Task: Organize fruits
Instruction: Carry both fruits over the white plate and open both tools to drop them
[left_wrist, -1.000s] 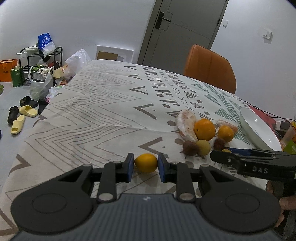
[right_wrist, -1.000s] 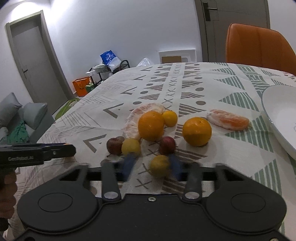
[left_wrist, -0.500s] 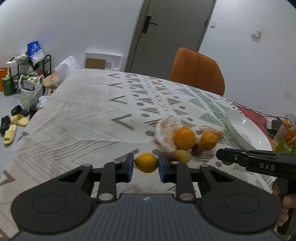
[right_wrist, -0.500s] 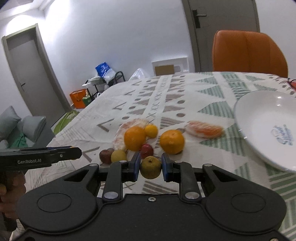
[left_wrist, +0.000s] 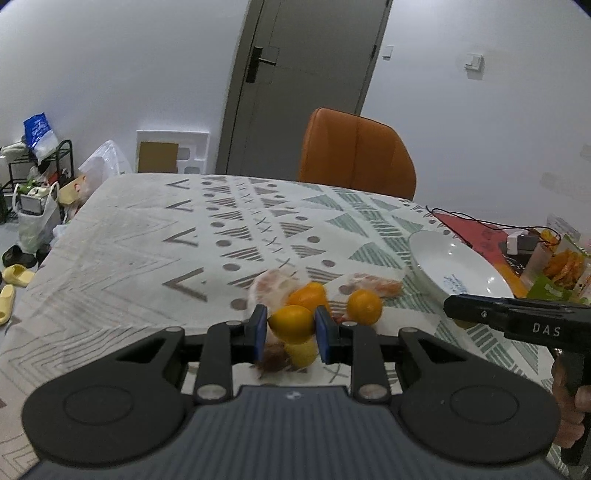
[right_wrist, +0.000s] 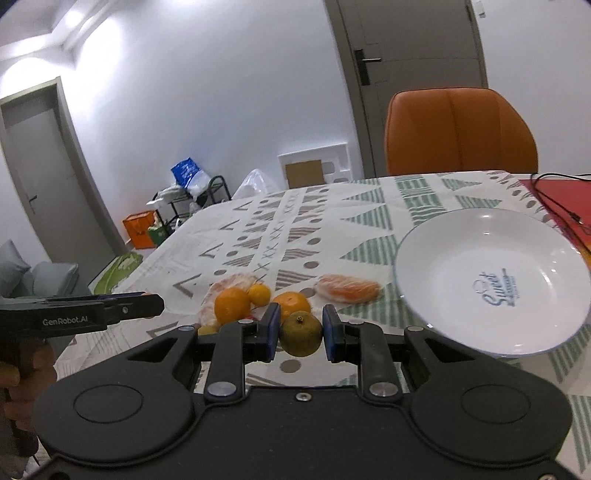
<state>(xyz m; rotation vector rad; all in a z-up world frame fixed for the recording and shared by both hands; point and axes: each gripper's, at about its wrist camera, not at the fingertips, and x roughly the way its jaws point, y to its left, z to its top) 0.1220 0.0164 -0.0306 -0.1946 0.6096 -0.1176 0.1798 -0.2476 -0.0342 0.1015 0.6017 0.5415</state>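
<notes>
A big table (left_wrist: 122, 236) with a white cloth of grey and green shapes lies ahead of both tools. A round white plate (right_wrist: 491, 236) sits on it, ahead and to the right of the right tool (right_wrist: 300, 328). That tool squeezes a small greenish-yellow round fruit (right_wrist: 300, 330) between its blue pads. The left tool (left_wrist: 291, 328) squeezes a small yellow-orange round fruit (left_wrist: 291, 324), held up above the pile of oranges (left_wrist: 364, 306) just ahead.

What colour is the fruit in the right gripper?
Dull greenish-yellow fruit, held in the right gripper; the right wrist view shows it best.
</notes>
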